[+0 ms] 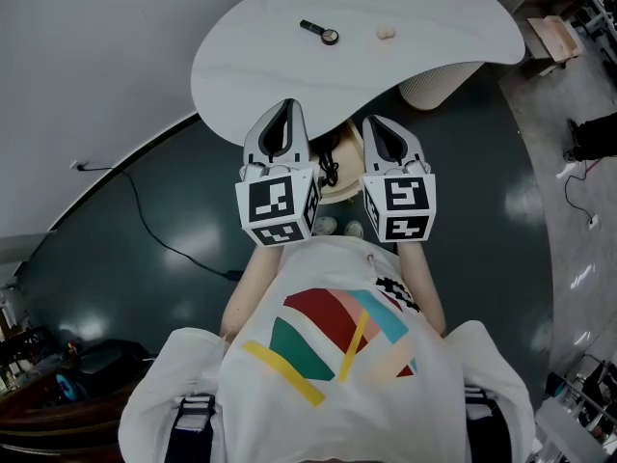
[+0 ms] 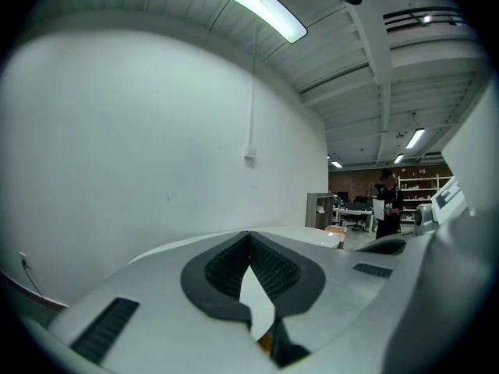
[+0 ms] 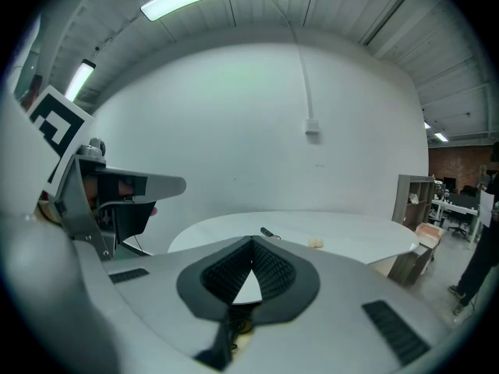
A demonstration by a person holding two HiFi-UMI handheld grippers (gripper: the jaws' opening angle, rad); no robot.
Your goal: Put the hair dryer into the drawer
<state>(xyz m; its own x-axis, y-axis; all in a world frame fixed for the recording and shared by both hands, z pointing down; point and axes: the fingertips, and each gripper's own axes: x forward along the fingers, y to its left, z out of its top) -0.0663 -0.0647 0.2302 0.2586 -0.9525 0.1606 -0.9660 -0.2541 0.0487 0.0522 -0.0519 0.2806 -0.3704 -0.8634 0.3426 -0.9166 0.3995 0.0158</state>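
Note:
Both grippers are held side by side at chest height, over the near edge of a white oval table (image 1: 280, 66). My left gripper (image 1: 287, 105) is shut, its ribbed pads meeting at the tip (image 2: 249, 234) with nothing between them. My right gripper (image 1: 372, 122) is shut and empty too (image 3: 252, 240). Between and below the two grippers, under the table edge, sits a round beige thing with a black cord (image 1: 331, 170) on it. What it is I cannot tell. No hair dryer or drawer shows clearly in any view.
On the table lie a small black tool with a round end (image 1: 320, 31) and a beige lump (image 1: 386, 33). A ribbed white pedestal (image 1: 439, 85) carries the table. A black cable (image 1: 164, 244) crosses the dark floor at left. A person (image 2: 387, 201) stands far off by shelves.

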